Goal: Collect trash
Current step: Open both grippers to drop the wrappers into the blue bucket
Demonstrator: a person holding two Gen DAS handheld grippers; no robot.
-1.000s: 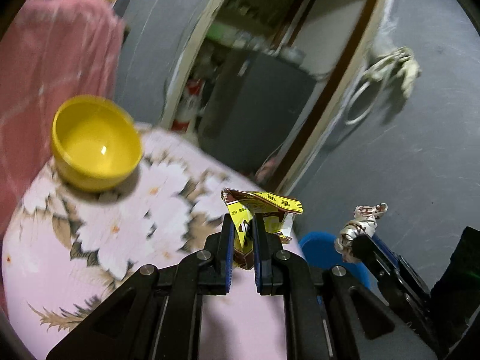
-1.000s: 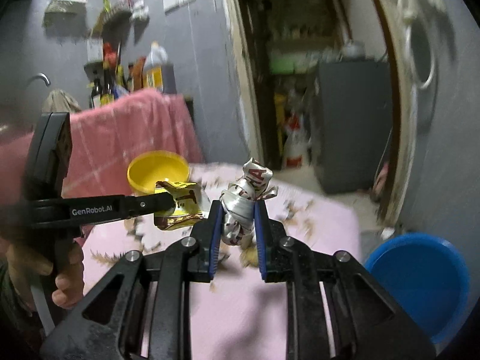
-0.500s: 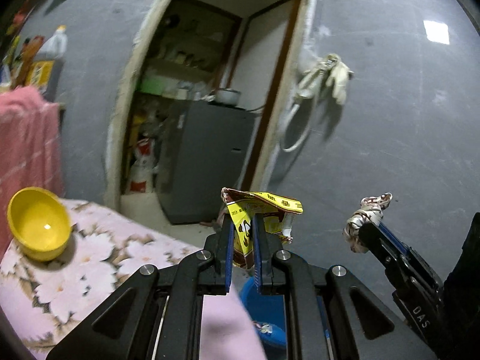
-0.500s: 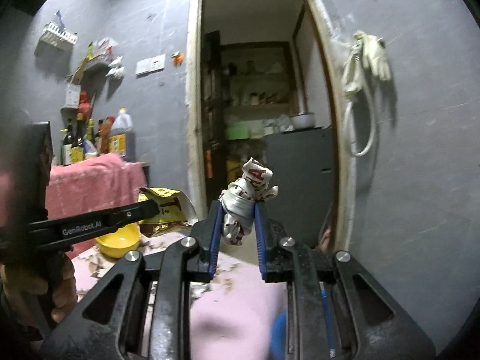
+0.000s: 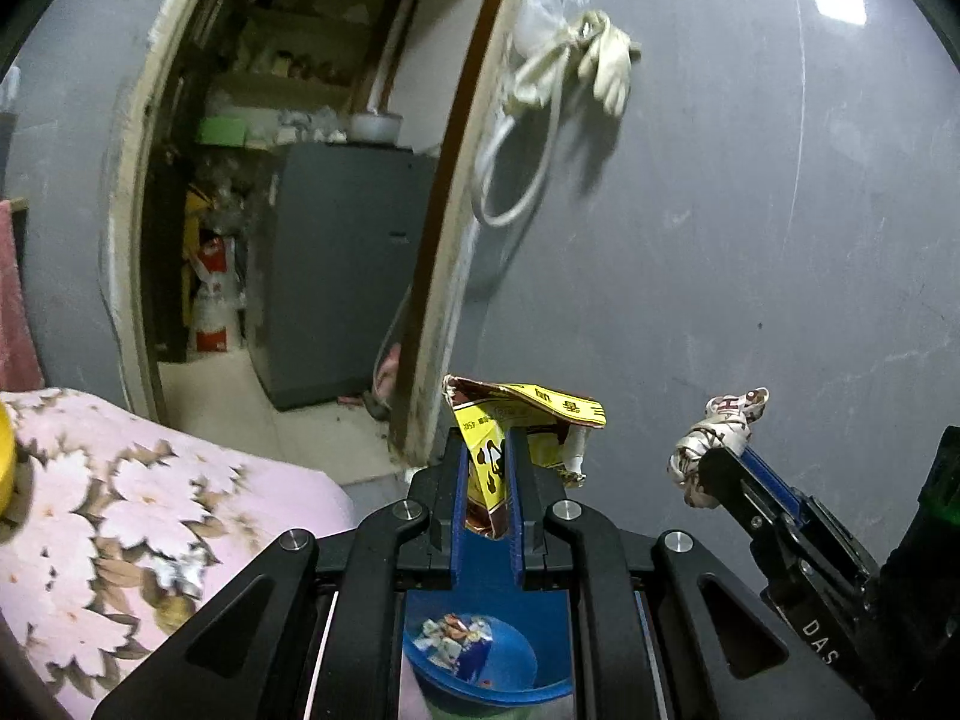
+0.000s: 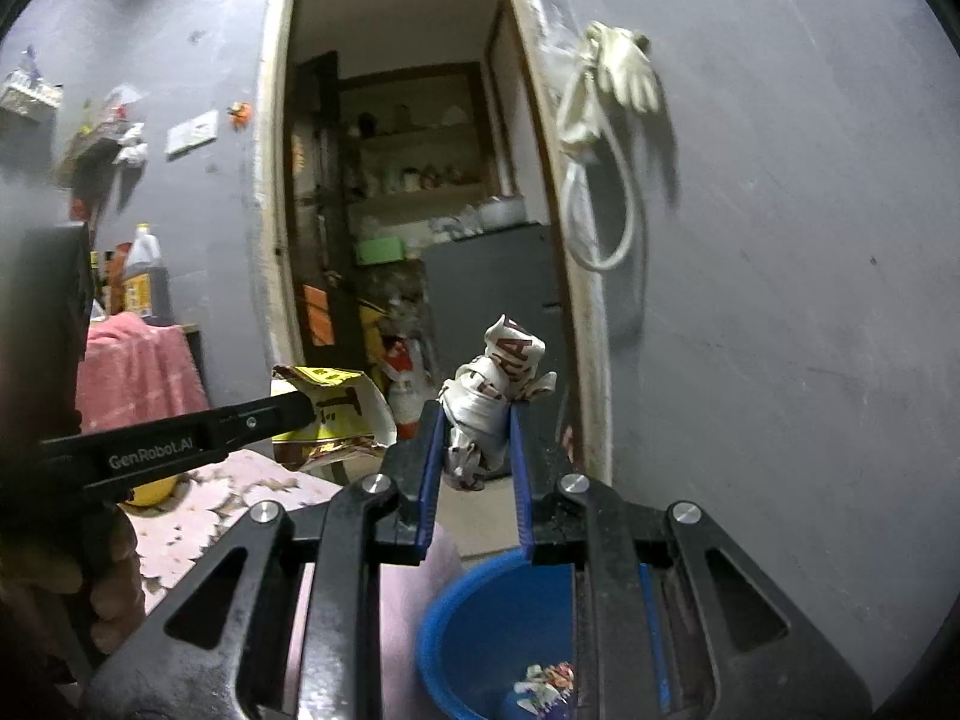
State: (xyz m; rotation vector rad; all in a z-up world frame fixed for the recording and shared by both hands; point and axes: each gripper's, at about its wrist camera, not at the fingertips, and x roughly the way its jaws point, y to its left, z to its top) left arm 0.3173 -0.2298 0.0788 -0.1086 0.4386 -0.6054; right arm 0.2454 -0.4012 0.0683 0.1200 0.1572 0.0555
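While both hands are hovering past the table edge:
Bucket: blue bucket (image 5: 480,666) is sitting on the floor below, holding scraps (image 5: 453,642).
Left gripper (image 5: 487,468): pinching a yellow wrapper (image 5: 522,414).
Right gripper (image 6: 477,438): clamping a crumpled white wrapper (image 6: 498,384).
Table (image 5: 120,510): its corner is ending just beside the bucket.

Yellow snack wrapper (image 5: 516,432), crumpled and torn open, and a white wrapper (image 6: 492,402) twisted into a knot with red lettering both sit up above the blue bin (image 6: 480,630), which already has scraps (image 5: 453,645) in its bottom.
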